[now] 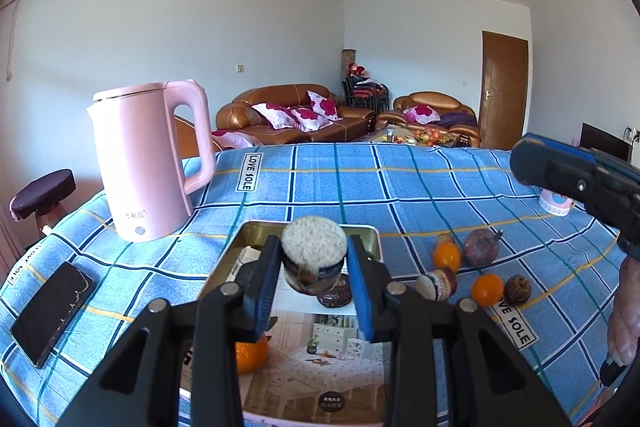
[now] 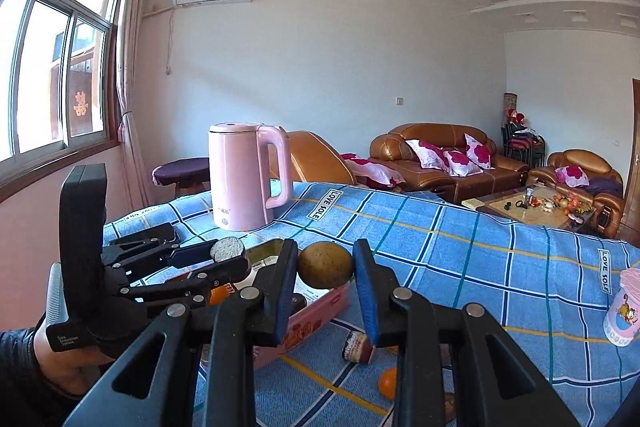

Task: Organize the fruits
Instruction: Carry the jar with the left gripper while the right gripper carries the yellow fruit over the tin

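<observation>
A living room with leather sofas [image 1: 288, 119] and a window lies behind a bench draped in a blue checked cloth [image 1: 420, 187].

The left gripper [image 1: 314, 277] pinches a cut fruit [image 1: 314, 259], pale flat face up and dark rind below, its jaws pressed to both sides and holding it in the air over the tin [image 1: 370, 237]. The tin is open, gold inside, and already holds a dark fruit [image 1: 336, 297] and an orange [image 1: 250, 353] partly hidden by the fingers. The right gripper [image 2: 325, 277] holds a brown round fruit [image 2: 325, 265] between its blue pads; the left pad touches it, while a slight gap seems to show on the right, so I cannot tell how firmly it is clamped. This fruit hangs just above the tin's near corner.

Still on the cloth to the right of the tin lie a small orange [image 1: 447, 255], a purple fruit [image 1: 482, 247], a halved piece [image 1: 436, 285], another orange [image 1: 487, 289] and a wrinkled dark fruit [image 1: 517, 290]. A pink kettle [image 1: 148, 159] stands beyond the tin to the left, a phone [image 1: 50, 311] lies near the left edge, and a pink cup [image 2: 624, 309] sits far right.

The step in hand looks like dropping fruit into the tin, both hands loaded at once. Next, each piece probably needs lowering into a free spot inside and a gentle release, one hand at a time so the grippers do not collide over the small opening. The cut fruit should go in flat so it does not roll. Then the loose fruits on the cloth remain to be gathered.
</observation>
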Demonstrator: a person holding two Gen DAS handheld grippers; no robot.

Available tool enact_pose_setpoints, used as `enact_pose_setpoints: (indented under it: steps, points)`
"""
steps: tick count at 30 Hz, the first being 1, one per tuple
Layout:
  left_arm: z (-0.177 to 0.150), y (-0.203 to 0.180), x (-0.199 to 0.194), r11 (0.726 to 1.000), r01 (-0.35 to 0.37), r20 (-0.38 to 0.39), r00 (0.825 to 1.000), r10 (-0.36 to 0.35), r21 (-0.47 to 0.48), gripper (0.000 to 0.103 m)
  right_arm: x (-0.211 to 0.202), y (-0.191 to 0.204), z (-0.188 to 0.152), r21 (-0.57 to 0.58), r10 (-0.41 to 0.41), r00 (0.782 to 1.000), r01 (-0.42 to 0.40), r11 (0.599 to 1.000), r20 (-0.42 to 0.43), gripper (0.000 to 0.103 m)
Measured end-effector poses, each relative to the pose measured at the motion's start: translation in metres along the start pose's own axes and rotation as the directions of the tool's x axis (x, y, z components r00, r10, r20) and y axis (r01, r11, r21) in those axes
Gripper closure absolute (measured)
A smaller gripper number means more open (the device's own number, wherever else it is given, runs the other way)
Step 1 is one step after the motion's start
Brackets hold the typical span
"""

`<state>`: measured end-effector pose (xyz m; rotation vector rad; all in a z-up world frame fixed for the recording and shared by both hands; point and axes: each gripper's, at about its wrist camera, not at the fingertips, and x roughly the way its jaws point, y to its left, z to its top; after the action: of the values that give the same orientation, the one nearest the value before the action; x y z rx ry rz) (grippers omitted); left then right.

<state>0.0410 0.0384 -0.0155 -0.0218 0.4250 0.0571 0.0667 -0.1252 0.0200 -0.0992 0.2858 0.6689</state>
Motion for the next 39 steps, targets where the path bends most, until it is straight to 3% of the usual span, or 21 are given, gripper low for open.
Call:
enact_pose_setpoints:
  steps: [9,18,39]
  points:
    - [0.009,0.017,0.019,0.999,-0.028,-0.043,0.999,0.029,0.017,0.068,0.036,0.013,0.01,-0.042,0.033,0.998,-0.035,0.999,-0.045,0.073]
    - [0.006,0.028,0.038,0.999,-0.041,-0.093,0.995,0.042,0.021,0.068,0.071,0.022,-0.001,-0.027,0.055,0.993,-0.058,0.998,-0.104,0.073]
    - [-0.004,0.037,0.059,0.998,-0.059,-0.172,0.983,0.064,0.036,0.068,0.106,0.036,-0.031,0.002,0.076,0.978,-0.077,0.997,-0.193,0.072]
